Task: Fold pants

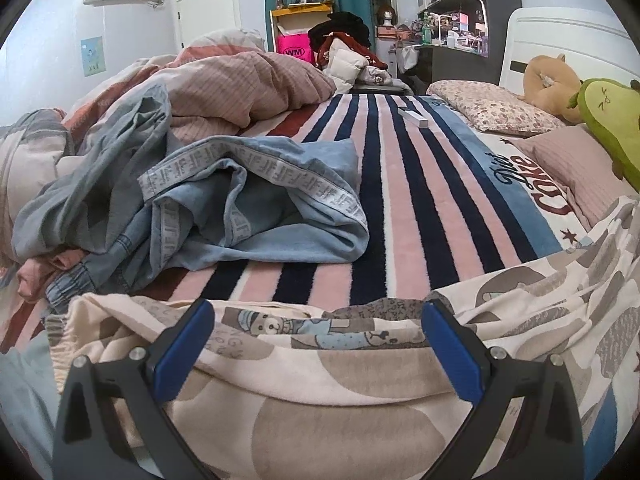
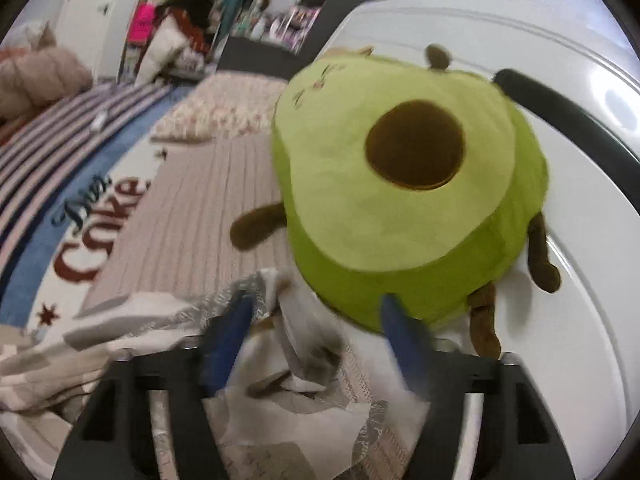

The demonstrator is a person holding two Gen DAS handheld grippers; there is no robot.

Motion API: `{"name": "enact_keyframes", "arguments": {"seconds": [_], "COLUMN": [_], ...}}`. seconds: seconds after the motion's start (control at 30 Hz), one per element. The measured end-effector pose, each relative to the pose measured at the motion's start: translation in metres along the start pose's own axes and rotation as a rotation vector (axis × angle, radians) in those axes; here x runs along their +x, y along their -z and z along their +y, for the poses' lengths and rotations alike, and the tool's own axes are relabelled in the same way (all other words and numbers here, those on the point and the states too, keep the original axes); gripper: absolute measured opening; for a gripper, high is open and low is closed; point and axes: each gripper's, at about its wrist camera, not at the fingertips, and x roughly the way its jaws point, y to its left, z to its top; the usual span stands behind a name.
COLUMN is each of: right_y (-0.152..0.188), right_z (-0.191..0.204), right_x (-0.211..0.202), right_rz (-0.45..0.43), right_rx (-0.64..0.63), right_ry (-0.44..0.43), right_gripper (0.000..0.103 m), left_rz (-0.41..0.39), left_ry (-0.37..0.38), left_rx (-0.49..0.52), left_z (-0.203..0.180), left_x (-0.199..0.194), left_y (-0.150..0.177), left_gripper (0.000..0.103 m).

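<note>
Pants (image 1: 320, 364), cream w/ bear print, lie on the bed edge under your L gripper (image 1: 316, 344), jaws wide, nothing pinched. R gripper (image 2: 316, 320) gapes over a bunched end by the avocado plush (image 2: 400, 184), prob. mid-regrip.

2 pillows (image 1: 496, 110), 2 plushies (image 1: 612, 128)
</note>
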Motion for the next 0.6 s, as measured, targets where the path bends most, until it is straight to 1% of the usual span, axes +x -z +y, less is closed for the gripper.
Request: {"name": "enact_keyframes", "arguments": {"seconds": [0.07, 0.13, 0.2, 0.23, 0.3, 0.33, 0.37, 0.47, 0.5, 0.53, 0.6], "right_y": [0.009, 0.024, 0.039, 0.047, 0.062, 0.069, 0.075, 0.088, 0.088, 0.087, 0.084], "right_z": [-0.001, 0.001, 0.005, 0.005, 0.002, -0.001, -0.002, -0.003, -0.004, -0.006, -0.009], "right_x": [-0.017, -0.031, -0.037, -0.039, -0.040, -0.039, -0.036, -0.026, -0.019, -0.014, -0.009], "right_rz": [0.005, 0.048, 0.087, 0.105, 0.137, 0.159, 0.175, 0.201, 0.209, 0.207, 0.199], "right_rx": [0.044, 0.067, 0.077, 0.093, 0.135, 0.163, 0.178, 0.208, 0.225, 0.239, 0.267], "right_ry": [-0.096, -0.192, -0.235, -0.247, -0.269, -0.279, -0.281, -0.289, -0.308, -0.307, -0.292], "right_gripper": [0.065, 0.064, 0.063, 0.062, 0.056, 0.048, 0.044, 0.044, 0.045, 0.046, 0.052], "left_rz": [-0.004, -0.010, -0.012, -0.013, -0.013, -0.012, -0.010, -0.008, -0.009, -0.010, -0.009], "left_ry": [0.008, 0.024, 0.036, 0.038, 0.039, 0.039, 0.042, 0.051, 0.054, 0.052, 0.036], "left_rx": [-0.012, -0.021, -0.016, -0.012, -0.008, -0.011, -0.014, -0.023, -0.025, -0.026, -0.028], "left_z": [0.002, 0.003, 0.002, 0.001, 0.001, 0.001, 0.002, 0.004, 0.004, 0.005, 0.007], "left_x": [-0.002, -0.005, -0.007, -0.008, -0.009, -0.009, -0.009, -0.010, -0.010, -0.010, -0.007], "left_y": [0.000, -0.001, 0.000, 0.000, 0.001, 0.001, 0.002, 0.003, 0.003, 0.003, 0.004], "left_gripper": [0.102, 0.102, 0.102, 0.102, 0.102, 0.102, 0.102, 0.102, 0.102, 0.102, 0.102]}}
